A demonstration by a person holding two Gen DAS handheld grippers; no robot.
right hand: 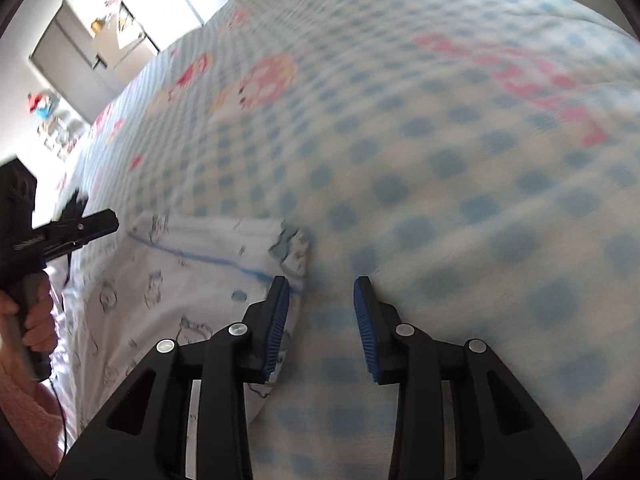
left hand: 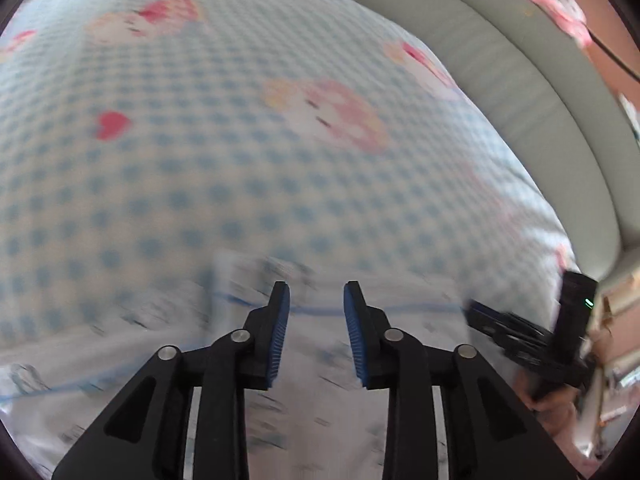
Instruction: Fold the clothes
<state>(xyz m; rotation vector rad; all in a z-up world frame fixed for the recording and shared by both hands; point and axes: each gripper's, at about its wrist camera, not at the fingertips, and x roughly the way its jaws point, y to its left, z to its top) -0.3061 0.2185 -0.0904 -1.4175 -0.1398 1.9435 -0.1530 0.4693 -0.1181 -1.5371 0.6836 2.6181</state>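
Both your claws are released and grasping nothing: the left claw hovers over the white printed garment, the right claw at its edge. It lies flat on the checked bedspread. Pinch only cloth, never bedding.

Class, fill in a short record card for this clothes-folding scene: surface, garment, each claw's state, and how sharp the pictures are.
surface: bed cover, blue and cream check with pink cartoon prints
garment: white garment with small drawn figures and a thin blue line, lying flat on the cover
left claw: open, over the garment, holding nothing
right claw: open, at the garment's right edge, holding nothing
other: grey padded headboard beside the bed
sharpness: both views motion-blurred
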